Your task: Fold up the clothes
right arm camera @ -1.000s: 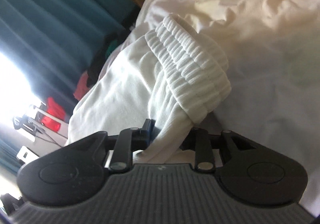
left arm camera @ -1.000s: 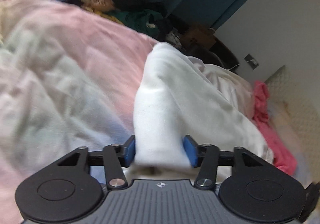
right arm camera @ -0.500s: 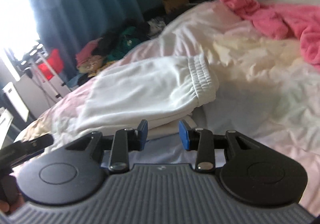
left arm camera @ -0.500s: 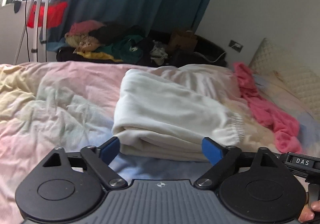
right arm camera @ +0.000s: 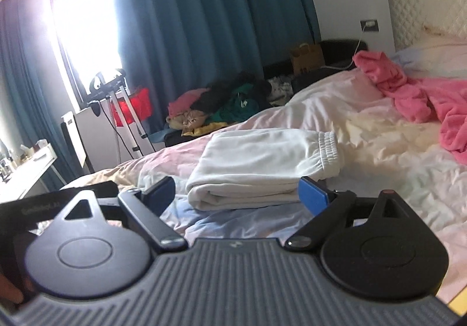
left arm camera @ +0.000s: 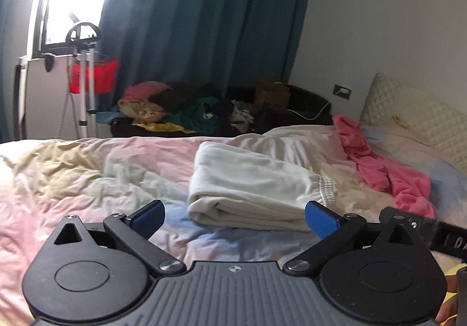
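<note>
Both claws empty, jaws spread wide. Left claw [left arm camera: 235, 216] and right claw [right arm camera: 236, 194] hang just short of the near edge of the folded white sweatpants [left arm camera: 254, 189], touching nothing.

Sweatpants lie as a flat stack on the bed [left arm camera: 87, 180], about mid-width, nearer the headboard end than the foot. Elastic cuff [right arm camera: 328, 148] faces the pink garment [right arm camera: 414, 95], which sits unfolded toward the pillow end, well apart from the stack.

Judgement: this item looks done; pink garment likely next.

Risks from here:
- Duvet under the stack is soft and rumpled (no firm surface). Pressing a claw down nearby could tilt the stack and slide the top layers.
- Swinging the right claw toward the pink garment low over the bed could catch the cuff and drag the fold open.
- Pink garment is bunched, fleecy-looking; a pinch may take several layers at once, so it lifts as a lump.
- My left claw shows at the right camera's left edge (close together); collision possible if both reach.
</note>
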Motion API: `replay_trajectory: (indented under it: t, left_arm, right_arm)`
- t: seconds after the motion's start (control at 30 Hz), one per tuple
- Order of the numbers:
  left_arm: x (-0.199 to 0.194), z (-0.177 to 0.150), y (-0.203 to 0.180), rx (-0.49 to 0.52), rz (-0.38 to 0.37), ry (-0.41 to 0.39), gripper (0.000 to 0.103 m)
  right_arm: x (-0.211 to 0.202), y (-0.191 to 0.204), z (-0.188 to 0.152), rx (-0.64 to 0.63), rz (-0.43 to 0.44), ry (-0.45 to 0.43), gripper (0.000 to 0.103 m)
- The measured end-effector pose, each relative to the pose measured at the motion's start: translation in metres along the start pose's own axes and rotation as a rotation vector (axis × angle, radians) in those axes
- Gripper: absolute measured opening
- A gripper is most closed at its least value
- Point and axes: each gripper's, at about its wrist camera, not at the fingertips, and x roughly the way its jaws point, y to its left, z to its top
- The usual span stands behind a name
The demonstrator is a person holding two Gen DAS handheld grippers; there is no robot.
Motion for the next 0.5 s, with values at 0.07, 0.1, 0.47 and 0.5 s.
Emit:
replay_trajectory:
  t: [0.07, 0.1, 0.47, 0.5]
  left_arm:
    - [-0.017, -0.004, -0.001, 0.004, 0.018, -0.02, 0.103]
    - [-0.025, -0.006, -0.001, 0.006, 0.027, -0.03, 0.103]
    - [-0.045, -0.025, 0.004, 0.059, 0.061, -0.074, 0.103]
    - [-0.044, -0.026, 0.004, 0.059, 0.062, -0.076, 0.103]
  right_arm:
    - [-0.007, 0.006, -0.009, -0.023, 0.002, -0.01, 0.092]
    - [-0.009, 0.008, -0.014, -0.034, 0.001, -0.015, 0.092]
    - [-0.005, 0.017, -0.044, -0.048, -0.061, -0.078, 0.092]
    - [-0.003, 0.018, -0.047, -0.054, -0.064, -0.079, 0.092]
